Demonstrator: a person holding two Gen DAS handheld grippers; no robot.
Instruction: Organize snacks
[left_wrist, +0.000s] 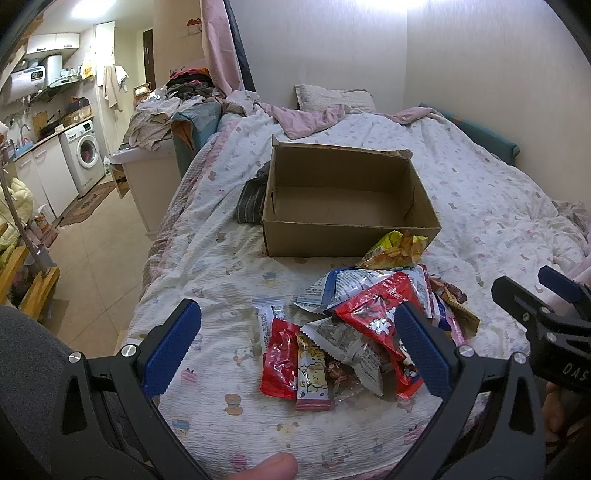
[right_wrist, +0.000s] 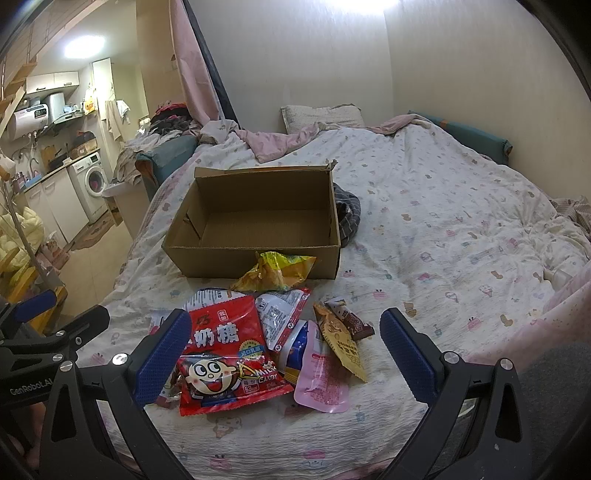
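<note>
Cardboard box (right_wrist: 255, 229) sits empty on the bed (right_wrist: 443, 221), snack pile (right_wrist: 258, 339) lying just near of it. Left tongs (left_wrist: 299, 347) and right tongs (right_wrist: 284, 350) hover spread wide, gripping nothing. Slick wrappers may slip or drag neighbours along, since packets overlap on the soft quilt. Far left, a kitchen corner holds a washing machine (right_wrist: 94, 181).

A bed (right_wrist: 443, 229) with a printed quilt is carrying everything. An open cardboard box (right_wrist: 255, 236) is sitting on the quilt, a dark striped cloth (right_wrist: 347, 218) is lying against its side, and a heap of snack packets (right_wrist: 266, 332) is lying just in front of it. A pillow (right_wrist: 321, 114) is resting at the far end.
</note>
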